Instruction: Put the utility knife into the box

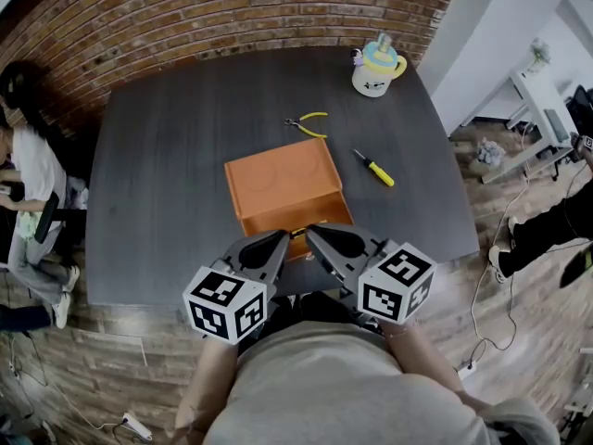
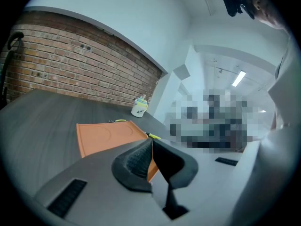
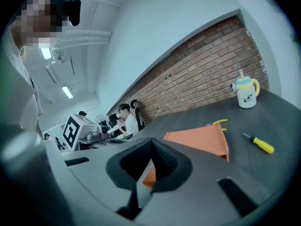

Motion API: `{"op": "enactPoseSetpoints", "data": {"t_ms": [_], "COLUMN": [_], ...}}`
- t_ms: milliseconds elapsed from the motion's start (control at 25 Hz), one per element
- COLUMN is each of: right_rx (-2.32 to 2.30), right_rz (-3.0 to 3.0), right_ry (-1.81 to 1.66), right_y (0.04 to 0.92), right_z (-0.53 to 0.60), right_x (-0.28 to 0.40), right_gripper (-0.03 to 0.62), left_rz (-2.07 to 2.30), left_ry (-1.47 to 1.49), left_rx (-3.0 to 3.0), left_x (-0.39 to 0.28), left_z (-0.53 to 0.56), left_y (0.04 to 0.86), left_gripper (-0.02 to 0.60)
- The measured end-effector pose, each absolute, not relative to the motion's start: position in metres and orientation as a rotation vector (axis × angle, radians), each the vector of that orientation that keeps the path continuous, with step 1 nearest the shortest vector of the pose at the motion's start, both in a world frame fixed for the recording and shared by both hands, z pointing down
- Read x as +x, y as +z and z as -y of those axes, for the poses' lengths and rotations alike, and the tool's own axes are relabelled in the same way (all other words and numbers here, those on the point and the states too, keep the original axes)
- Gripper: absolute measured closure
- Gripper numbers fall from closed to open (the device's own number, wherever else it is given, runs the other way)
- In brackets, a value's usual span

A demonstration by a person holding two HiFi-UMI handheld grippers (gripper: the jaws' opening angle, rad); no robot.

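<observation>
An orange box (image 1: 285,184) with its lid down sits mid-table; it also shows as the box (image 2: 109,135) and the box (image 3: 202,139) in the two gripper views. My left gripper (image 1: 280,241) and right gripper (image 1: 313,235) hover side by side just in front of its near face, both shut with nothing between the pads. A small yellow bit (image 1: 298,233) shows at the box's front edge between the tips; I cannot tell what it is. No utility knife is recognisable in any view.
Yellow-handled pliers (image 1: 309,122) lie behind the box, and a yellow-handled screwdriver (image 1: 375,169) lies to its right. A cartoon mug (image 1: 376,66) stands at the far right corner. A person (image 1: 26,179) sits left of the table. The table's near edge (image 1: 167,295) is under my grippers.
</observation>
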State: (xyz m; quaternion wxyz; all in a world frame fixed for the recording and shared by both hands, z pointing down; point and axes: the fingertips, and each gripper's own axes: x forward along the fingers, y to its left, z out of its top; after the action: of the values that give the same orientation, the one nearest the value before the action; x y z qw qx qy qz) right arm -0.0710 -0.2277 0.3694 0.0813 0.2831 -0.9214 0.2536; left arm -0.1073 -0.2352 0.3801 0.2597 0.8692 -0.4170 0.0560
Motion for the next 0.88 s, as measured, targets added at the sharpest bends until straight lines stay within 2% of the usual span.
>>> {"op": "enactPoseSetpoints", "data": {"t_ms": [880], "right_rx": [0.870], "right_rz": [2.711], "right_ry": [0.784], "right_y": [0.3768], "right_z": [0.2259], "right_x": [-0.0654], "right_gripper": [0.588], "left_rz": [1.089], "left_ry": [0.180], "left_rx": [2.358], "left_x": [-0.1022], "left_z": [0.2328], "left_y": [0.3835], "left_gripper": [0.558]}}
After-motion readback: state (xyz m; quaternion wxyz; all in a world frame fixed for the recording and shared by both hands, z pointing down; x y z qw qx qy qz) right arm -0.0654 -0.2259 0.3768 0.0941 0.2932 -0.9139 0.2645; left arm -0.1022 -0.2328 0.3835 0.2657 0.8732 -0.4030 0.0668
